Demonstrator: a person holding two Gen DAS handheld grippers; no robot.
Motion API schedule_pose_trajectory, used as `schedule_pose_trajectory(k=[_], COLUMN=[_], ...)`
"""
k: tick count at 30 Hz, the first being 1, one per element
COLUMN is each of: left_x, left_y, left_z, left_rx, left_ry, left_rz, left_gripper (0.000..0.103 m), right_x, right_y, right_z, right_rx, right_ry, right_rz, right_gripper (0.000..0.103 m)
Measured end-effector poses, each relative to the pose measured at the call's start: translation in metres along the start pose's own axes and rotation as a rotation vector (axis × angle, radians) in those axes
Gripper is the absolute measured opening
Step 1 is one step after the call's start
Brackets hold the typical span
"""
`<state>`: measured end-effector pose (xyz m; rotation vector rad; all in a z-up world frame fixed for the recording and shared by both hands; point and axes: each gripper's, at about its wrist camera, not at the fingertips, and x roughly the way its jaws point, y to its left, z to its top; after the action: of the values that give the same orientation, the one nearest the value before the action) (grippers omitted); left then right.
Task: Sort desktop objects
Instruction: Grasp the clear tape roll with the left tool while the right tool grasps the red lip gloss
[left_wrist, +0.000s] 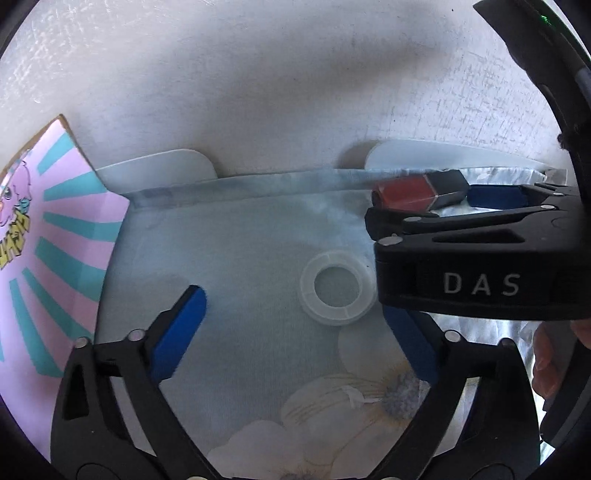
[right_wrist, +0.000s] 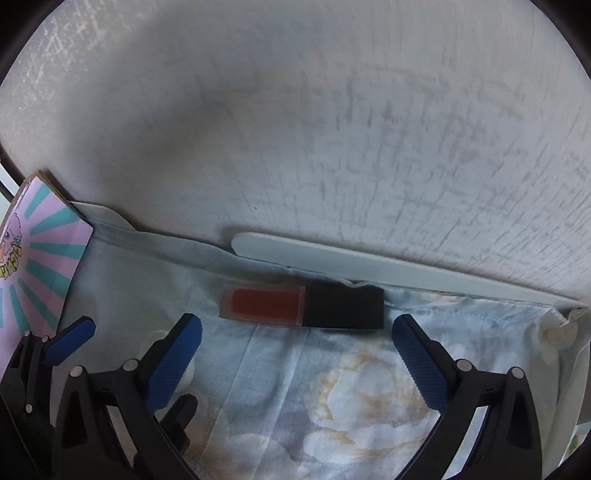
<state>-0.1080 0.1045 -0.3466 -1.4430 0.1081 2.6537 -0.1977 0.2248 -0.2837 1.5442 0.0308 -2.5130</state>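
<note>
A red lip-gloss tube with a black cap (right_wrist: 301, 308) lies on its side on the flowered cloth (right_wrist: 351, 387) near the wall. My right gripper (right_wrist: 295, 354) is open, with the tube just beyond its fingertips, untouched. In the left wrist view the tube (left_wrist: 417, 192) lies at the far right behind the right gripper's body (left_wrist: 476, 284). A clear ring-shaped tape roll (left_wrist: 336, 291) lies flat on the cloth. My left gripper (left_wrist: 295, 332) is open and empty, with the tape roll between and just ahead of its fingers.
A pink and teal cartoon card (left_wrist: 48, 258) leans at the left; it also shows in the right wrist view (right_wrist: 37, 266). A white strip (right_wrist: 369, 262) lies along the foot of the white wall (right_wrist: 332, 129). The left gripper's fingers (right_wrist: 70, 339) show at lower left.
</note>
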Motion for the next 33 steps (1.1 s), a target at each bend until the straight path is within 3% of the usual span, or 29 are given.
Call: schedule_pose_trajectory(k=[2,6,10,11,33], left_x=[-0.001,-0.006,-0.013,-0.014,-0.049], left_y=[-0.001,-0.002,0.001,0.002,0.000], left_z=[0.000,-0.001,-0.003,-0.003,-0.009], left_rx=[-0.003,-0.007,-0.012,-0.015,-0.017], left_ry=[-0.005,-0.032,-0.052,-0.055,-0.051], left_rz=[-0.012,-0.026,-0.028,-0.030,-0.062], left_gripper=[0.087,0.072,0.042,0.040,0.040], right_x=[0.000,-0.005,-0.011,-0.013,-0.056], right_y=[0.000,0.000,-0.003,-0.005,-0.020], right_z=[-0.001,-0.003,-0.006,-0.008,-0.044], right_rx=[-0.005,-0.025,-0.014,-0.011,0.032], right_ry=[-0.003,-0.029,-0.043,-0.049,-0.048], right_rz=[-0.003,-0.036,-0.033,-0.029,0.006], right_gripper=[0.102,0.087,0.082,0.082,0.081])
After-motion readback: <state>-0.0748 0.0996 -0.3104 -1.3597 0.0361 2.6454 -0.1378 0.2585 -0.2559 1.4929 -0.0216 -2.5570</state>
